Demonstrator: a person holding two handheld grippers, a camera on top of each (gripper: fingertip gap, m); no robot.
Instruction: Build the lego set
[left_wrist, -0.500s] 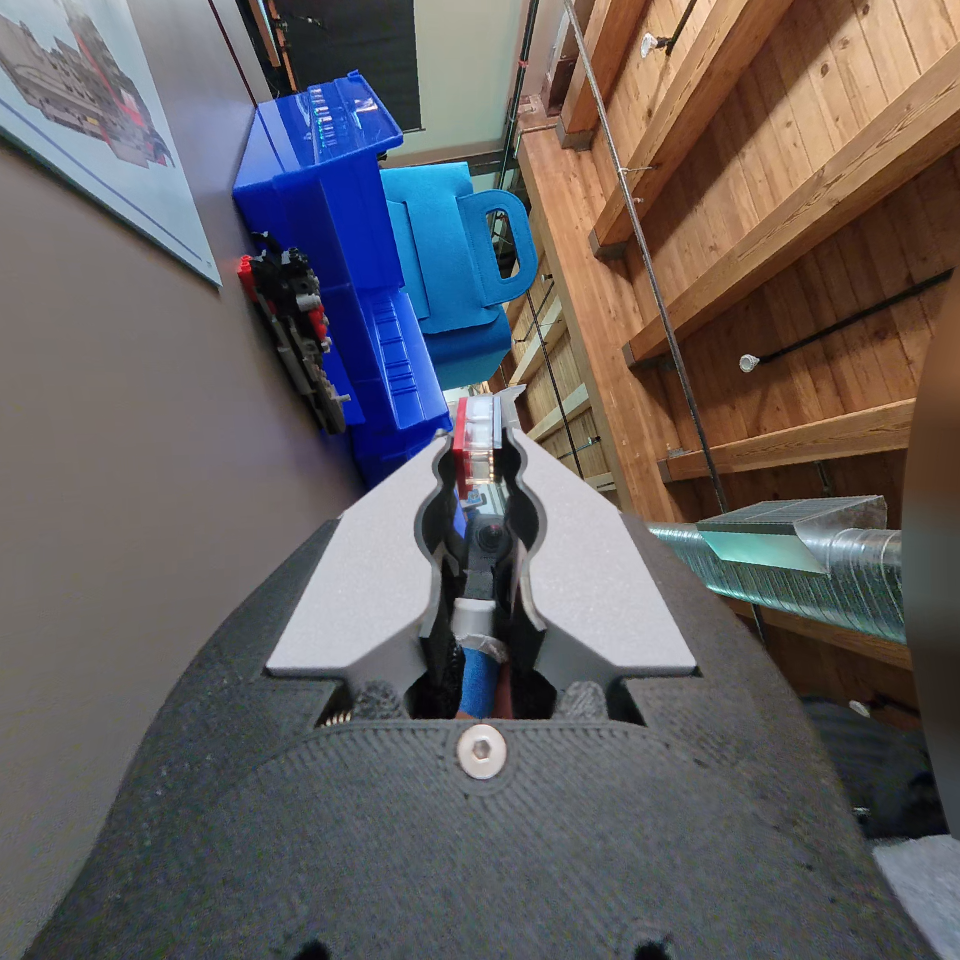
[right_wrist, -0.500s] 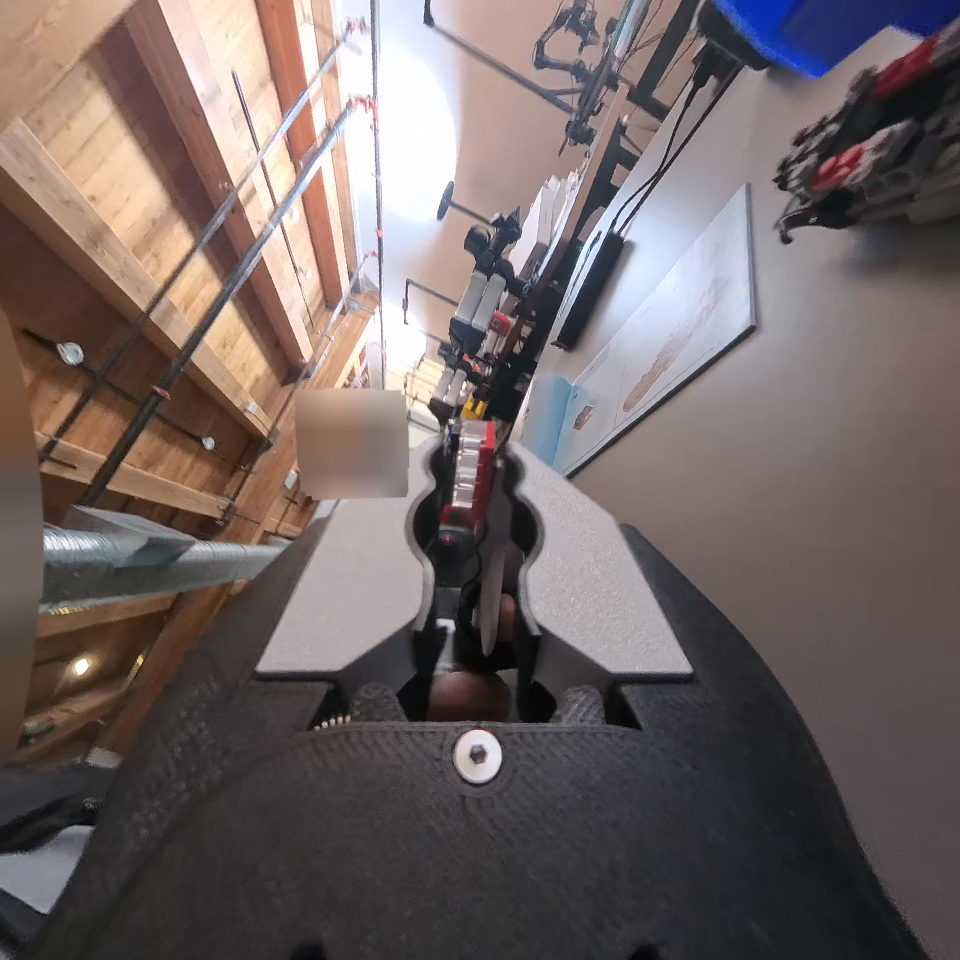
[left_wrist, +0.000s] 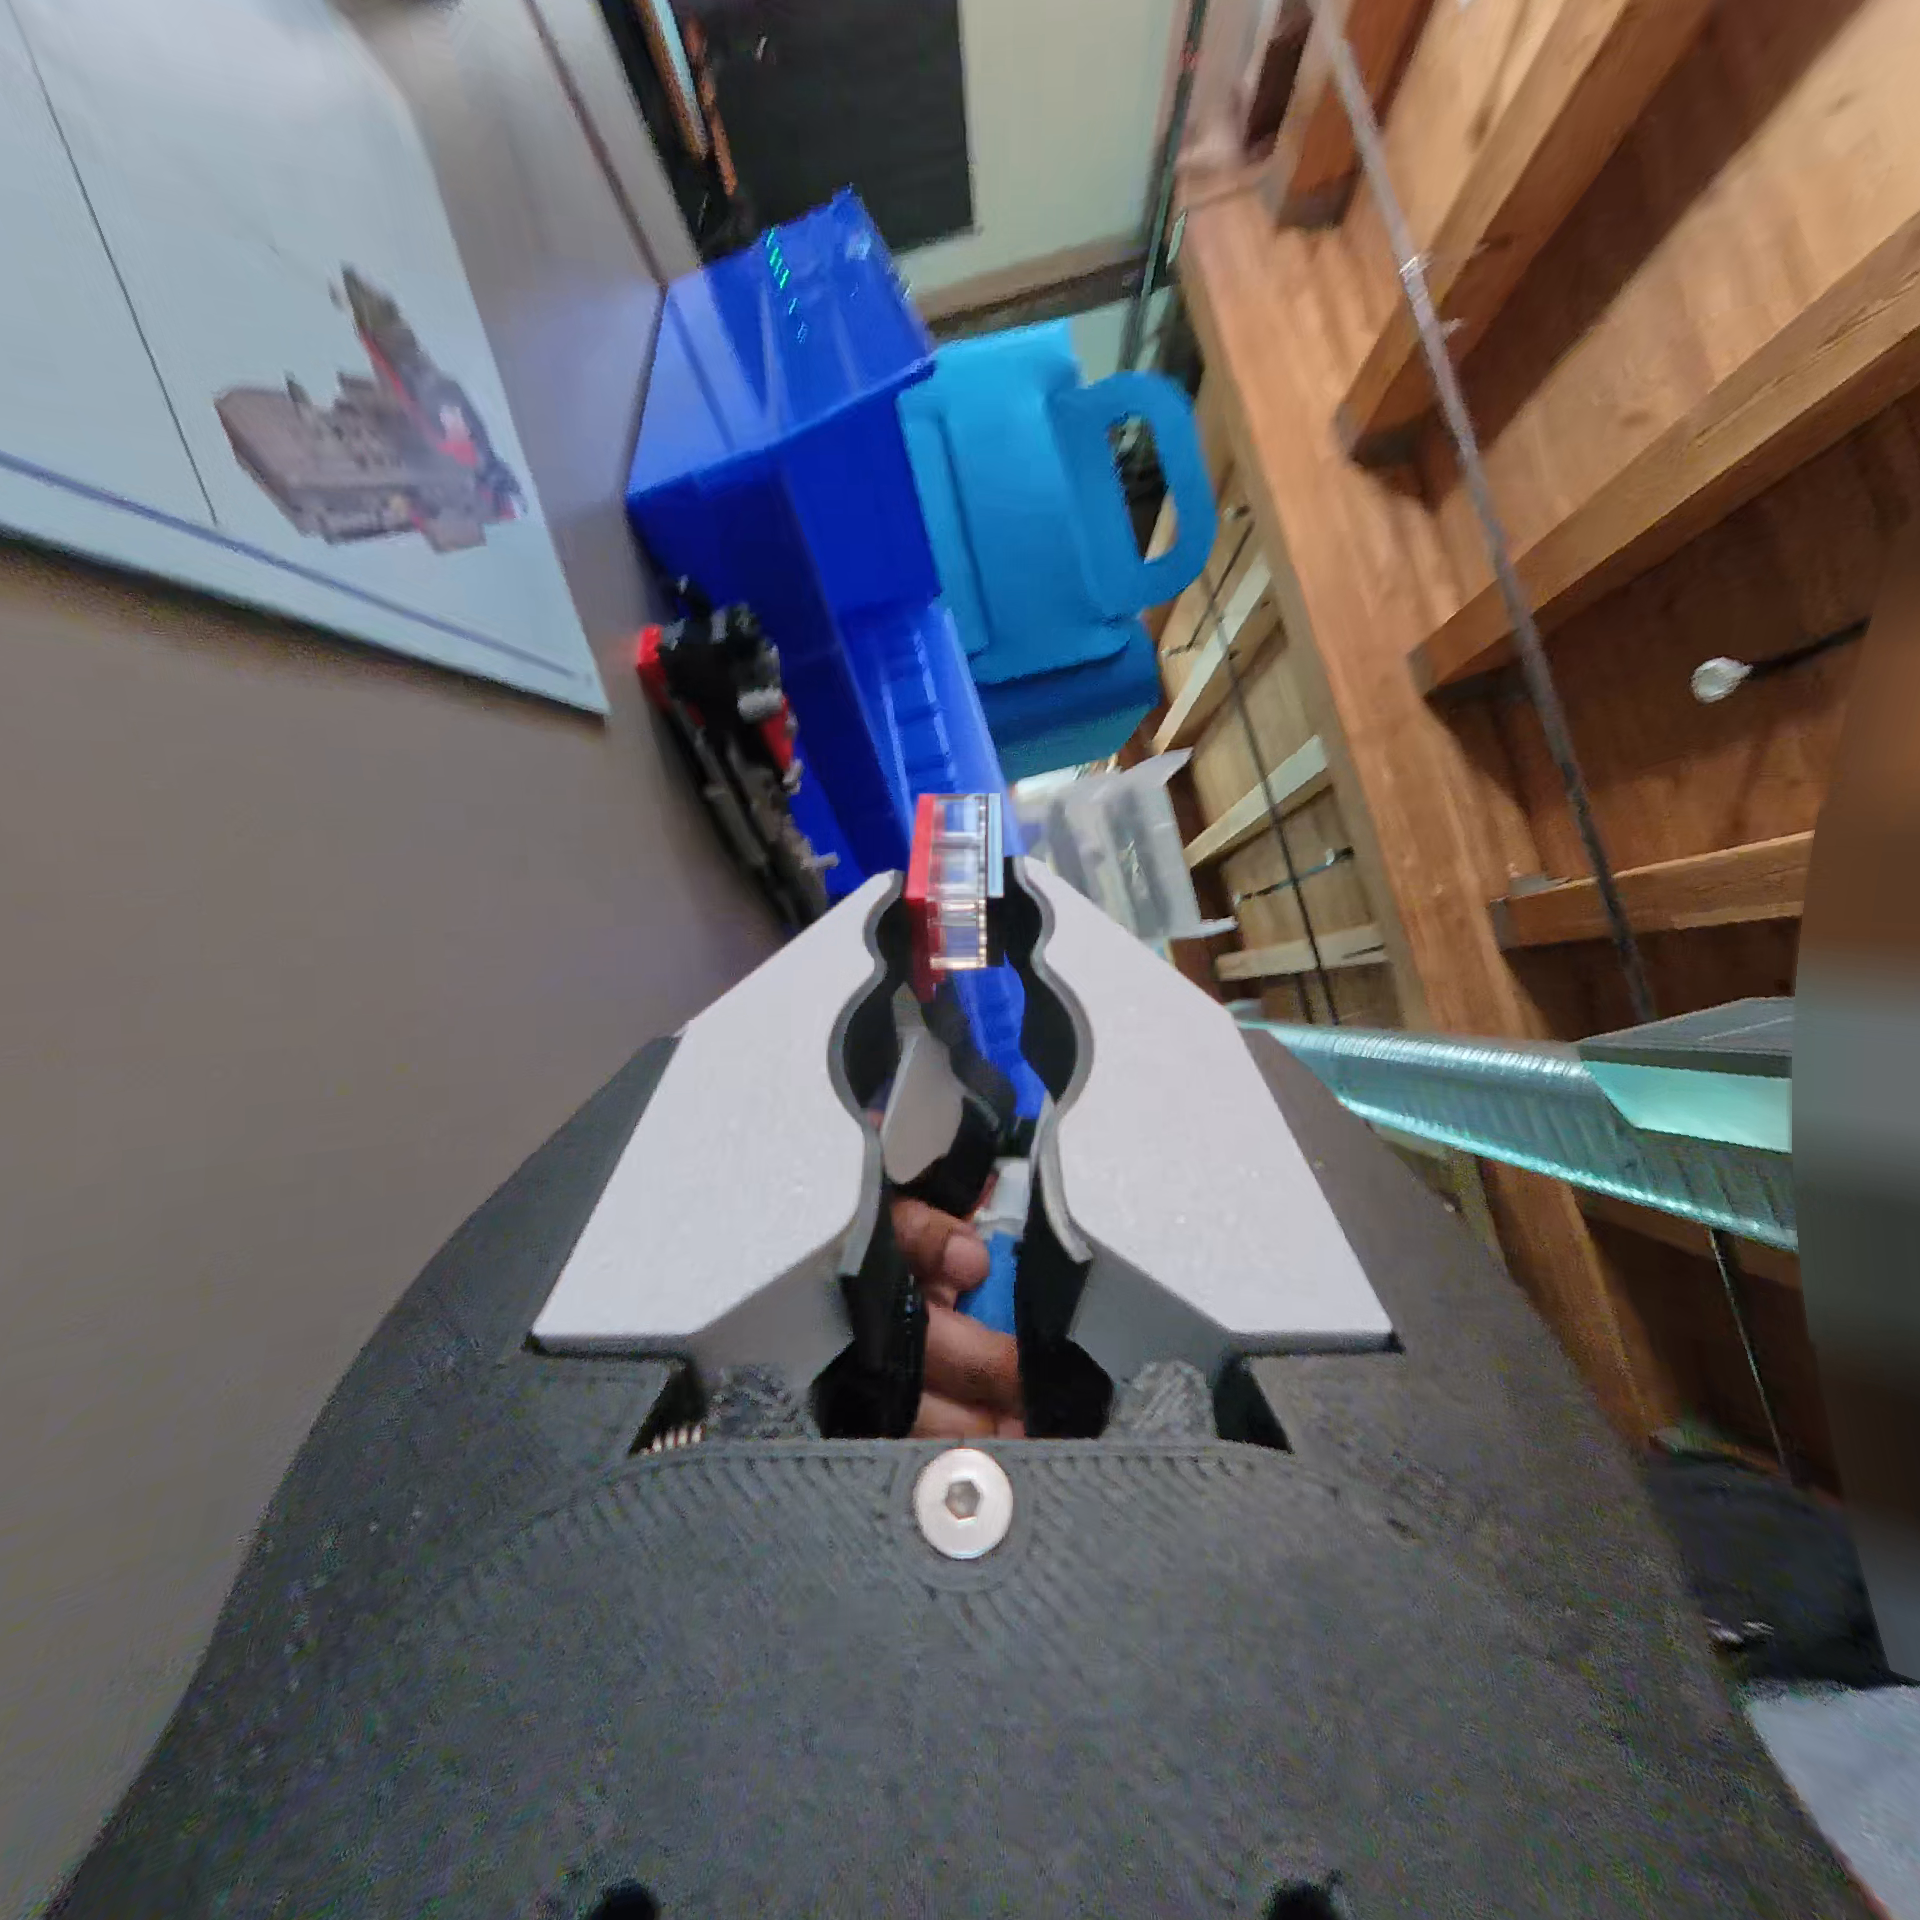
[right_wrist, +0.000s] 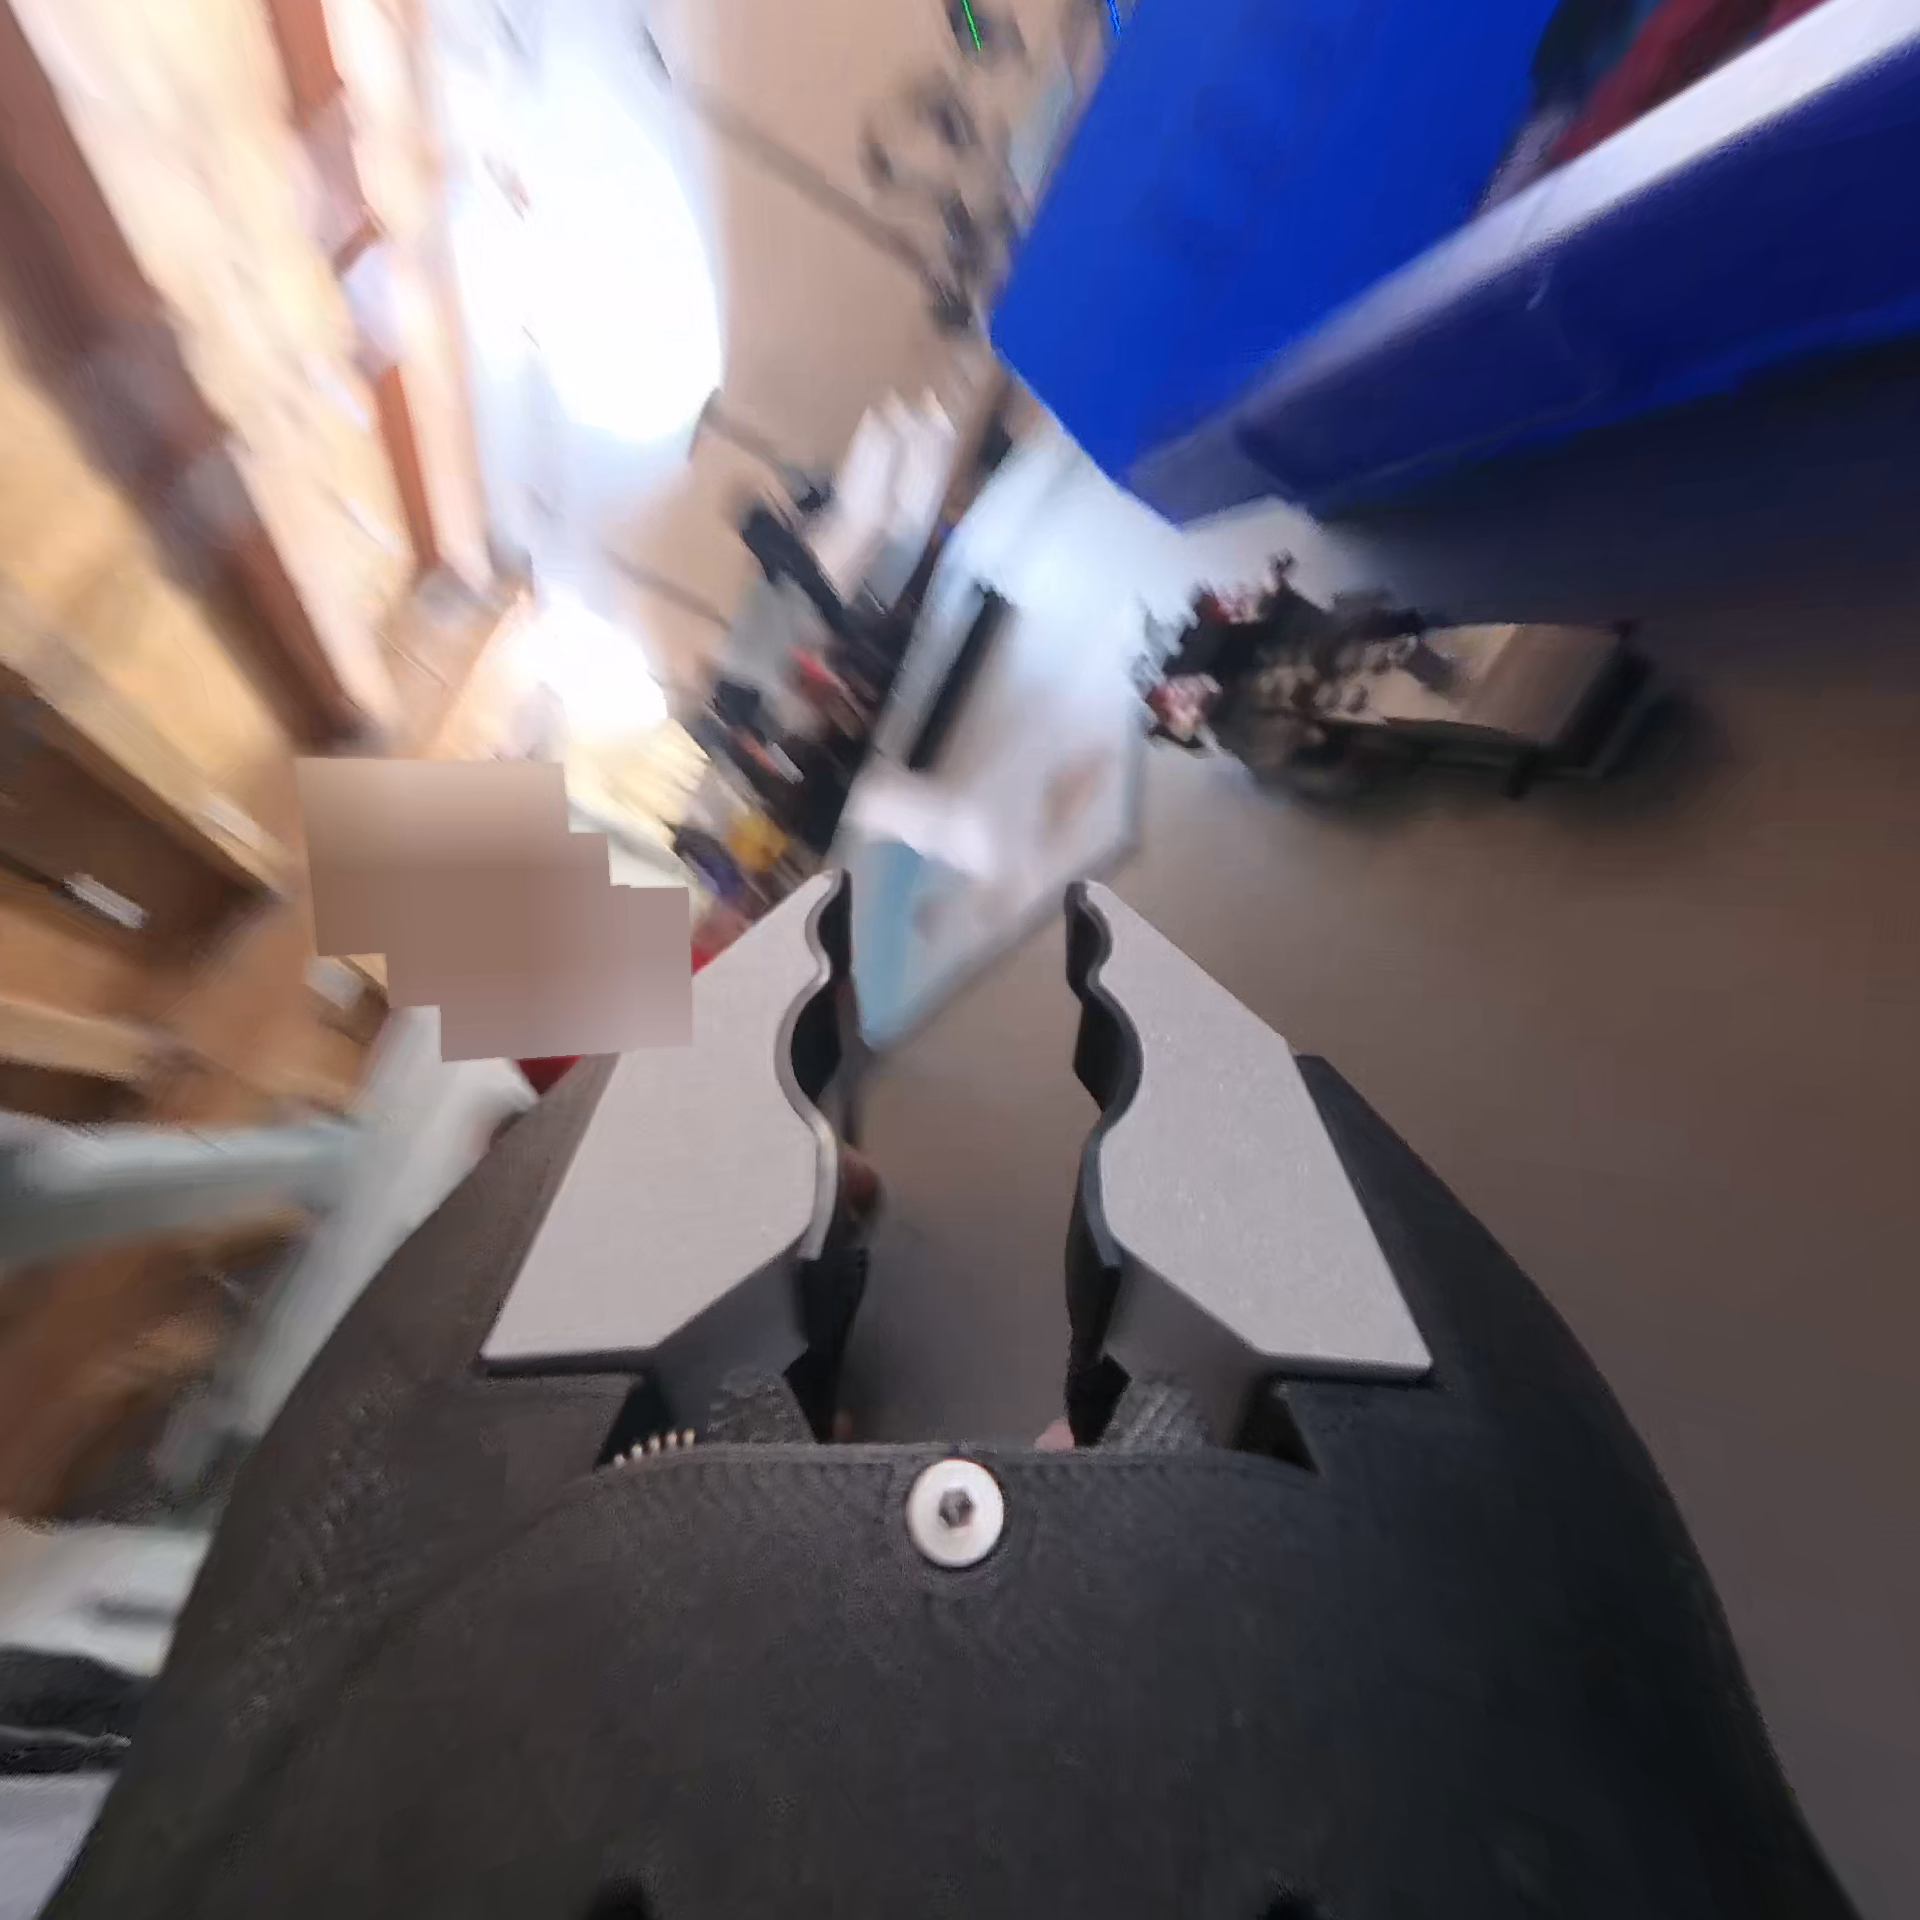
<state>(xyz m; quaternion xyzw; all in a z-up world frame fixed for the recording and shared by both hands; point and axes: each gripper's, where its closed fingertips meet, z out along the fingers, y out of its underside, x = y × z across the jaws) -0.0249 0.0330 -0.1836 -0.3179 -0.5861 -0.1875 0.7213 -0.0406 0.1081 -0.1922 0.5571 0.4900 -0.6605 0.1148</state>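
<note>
My left gripper (left_wrist: 958, 883) is shut on a small red and clear brick piece (left_wrist: 956, 883) and holds it up in the air above the brown table (left_wrist: 312, 987). The dark grey, red and black lego model (left_wrist: 732, 717) lies on the table against the blue bins. My right gripper (right_wrist: 956, 904) is open and empty. Its view is heavily blurred; the lego model (right_wrist: 1351, 686) shows to the upper right of its fingers. A hand shows behind the left gripper's fingers.
Blue storage bins (left_wrist: 790, 457) and a lighter blue case with a handle (left_wrist: 1049, 520) stand behind the model. The instruction sheet (left_wrist: 260, 364) lies on the table; it also shows in the right wrist view (right_wrist: 987, 883). A blue bin (right_wrist: 1403, 260) fills the upper right there. Spacing between my two grippers at the tips: around 8 centimetres.
My right gripper let go of the red and clear piece, opened and swung away fast. My left gripper still holds the piece and has shifted a little.
</note>
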